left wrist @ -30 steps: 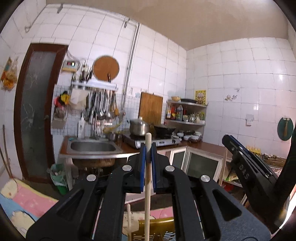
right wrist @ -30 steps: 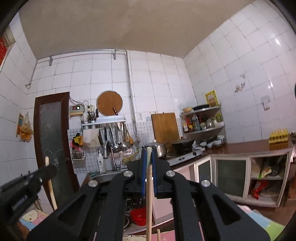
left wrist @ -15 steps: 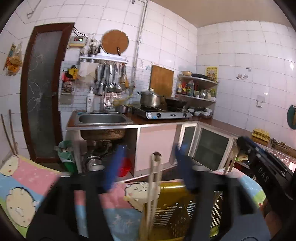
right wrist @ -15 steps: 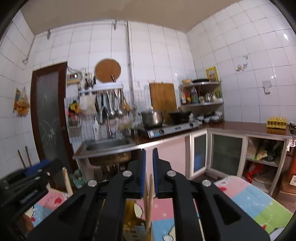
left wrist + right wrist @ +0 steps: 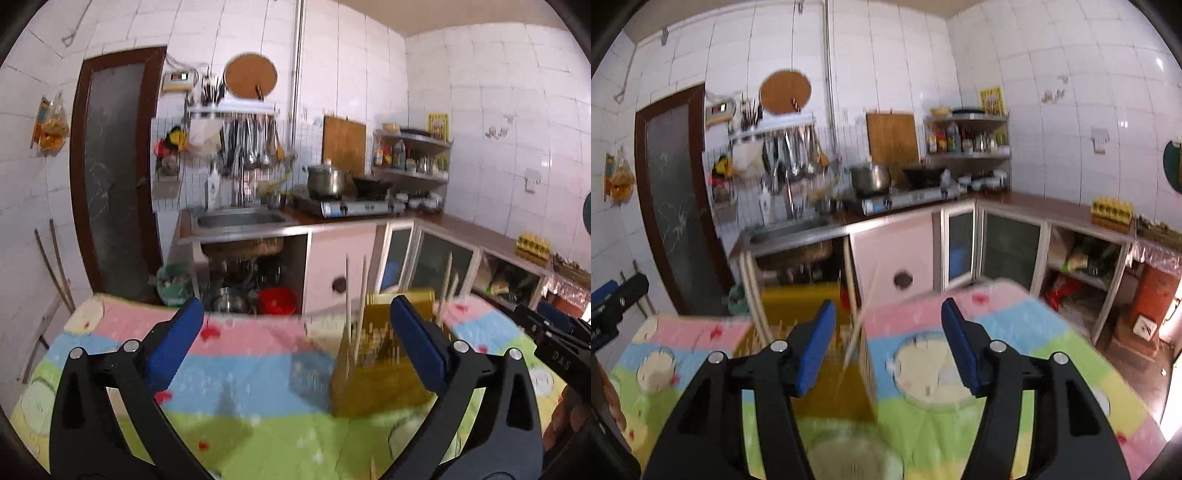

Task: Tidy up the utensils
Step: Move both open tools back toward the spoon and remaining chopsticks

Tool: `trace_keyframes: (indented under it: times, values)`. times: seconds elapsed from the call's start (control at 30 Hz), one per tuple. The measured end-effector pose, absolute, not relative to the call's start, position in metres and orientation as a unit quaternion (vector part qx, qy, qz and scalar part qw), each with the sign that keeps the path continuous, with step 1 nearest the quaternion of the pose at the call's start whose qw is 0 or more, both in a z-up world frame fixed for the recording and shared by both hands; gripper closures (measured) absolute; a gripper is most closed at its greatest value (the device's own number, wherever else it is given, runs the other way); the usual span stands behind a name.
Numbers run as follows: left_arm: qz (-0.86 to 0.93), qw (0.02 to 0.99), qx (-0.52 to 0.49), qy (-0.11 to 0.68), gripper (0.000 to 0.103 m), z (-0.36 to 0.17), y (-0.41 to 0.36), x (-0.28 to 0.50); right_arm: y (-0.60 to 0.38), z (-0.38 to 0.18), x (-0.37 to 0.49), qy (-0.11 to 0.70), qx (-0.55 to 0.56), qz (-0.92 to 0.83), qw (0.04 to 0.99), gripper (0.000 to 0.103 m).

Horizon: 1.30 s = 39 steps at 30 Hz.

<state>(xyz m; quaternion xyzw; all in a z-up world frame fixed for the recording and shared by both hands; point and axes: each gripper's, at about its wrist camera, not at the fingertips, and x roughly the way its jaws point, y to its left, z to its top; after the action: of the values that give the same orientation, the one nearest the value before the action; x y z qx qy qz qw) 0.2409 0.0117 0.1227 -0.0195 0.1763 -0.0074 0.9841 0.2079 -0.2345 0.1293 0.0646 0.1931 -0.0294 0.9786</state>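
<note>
Both my grippers spread over the yellow basket

My left gripper and right gripper have just been opening, nothing between the pads. The chopsticks stand inside the basket on the patterned cloth, blurred.

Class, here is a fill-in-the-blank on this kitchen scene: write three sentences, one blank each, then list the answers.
1. The chopsticks stand in a slotted basket coloured ____.
2. The left gripper has its jaws ____, nothing between them.
3. The basket sits on a patterned cloth; on the counter behind, a steel pot rests on the ____.

Missing words: yellow; open; stove
</note>
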Motion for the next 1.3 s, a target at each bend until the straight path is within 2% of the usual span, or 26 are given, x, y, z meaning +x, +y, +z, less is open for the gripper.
trace_keyframes:
  times: [0.5, 0.73, 1.3]
  values:
    - [0.004, 0.942, -0.018, 0.334, 0.005, 0.003, 0.016, 0.204, -0.216, -0.002, 0.171, 0.337, 0.065, -0.028, 0.939, 0.044]
    - [-0.001, 0.924, -0.043, 0.380, 0.005, -0.033, 0.018, 0.201, -0.210, -0.025, 0.177, 0.372, 0.058, -0.028, 0.926, 0.044]
    - [0.002, 0.905, -0.030, 0.424, 0.005, -0.054, 0.004, 0.202, -0.194, -0.036, 0.183, 0.410, 0.039, -0.033, 0.911, 0.045]
